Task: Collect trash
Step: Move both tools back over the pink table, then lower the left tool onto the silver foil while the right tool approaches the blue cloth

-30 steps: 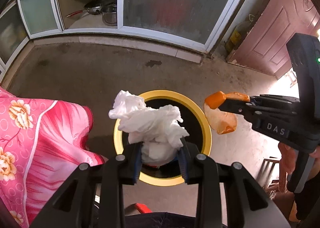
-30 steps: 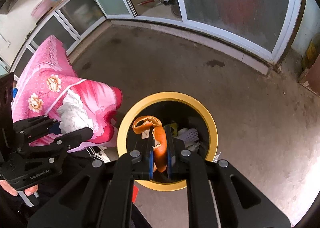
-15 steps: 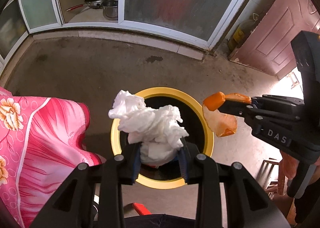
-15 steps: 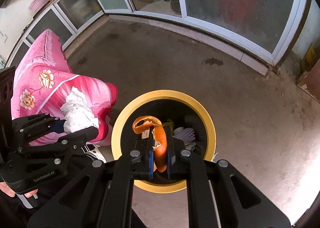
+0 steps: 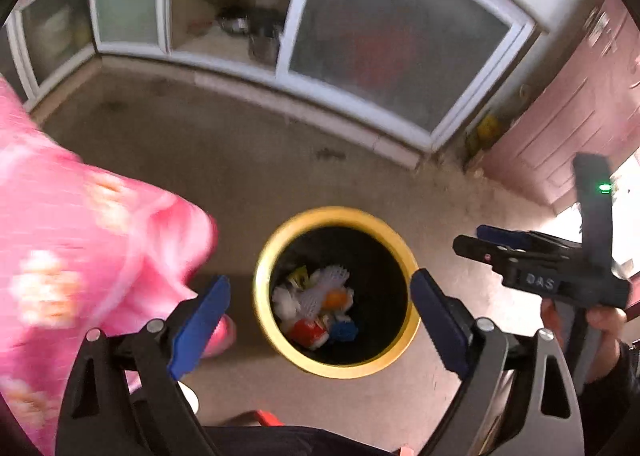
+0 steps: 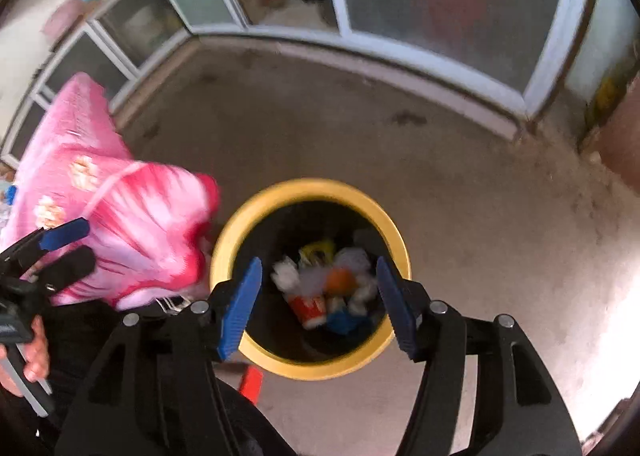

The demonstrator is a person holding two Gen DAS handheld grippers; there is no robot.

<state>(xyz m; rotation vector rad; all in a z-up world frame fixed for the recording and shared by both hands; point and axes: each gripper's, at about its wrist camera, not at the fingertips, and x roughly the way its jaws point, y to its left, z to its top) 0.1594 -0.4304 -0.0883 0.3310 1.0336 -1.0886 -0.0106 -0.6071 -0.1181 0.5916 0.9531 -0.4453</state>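
A yellow-rimmed black trash bin stands on the concrete floor; it also shows in the right wrist view. Inside lie white tissue, an orange peel, a red cup and other scraps; the peel shows in the right wrist view too. My left gripper is open and empty above the bin. My right gripper is open and empty above the bin; it also appears at the right of the left wrist view.
A pink floral cloth hangs left of the bin, also in the right wrist view. White-framed glass cabinet doors line the far wall. A reddish door is at the right. A small red object lies near the bin.
Both grippers opened. The white tissue left my left gripper and the orange peel left my right gripper; both now lie in the bin. Both views are blurred by motion.
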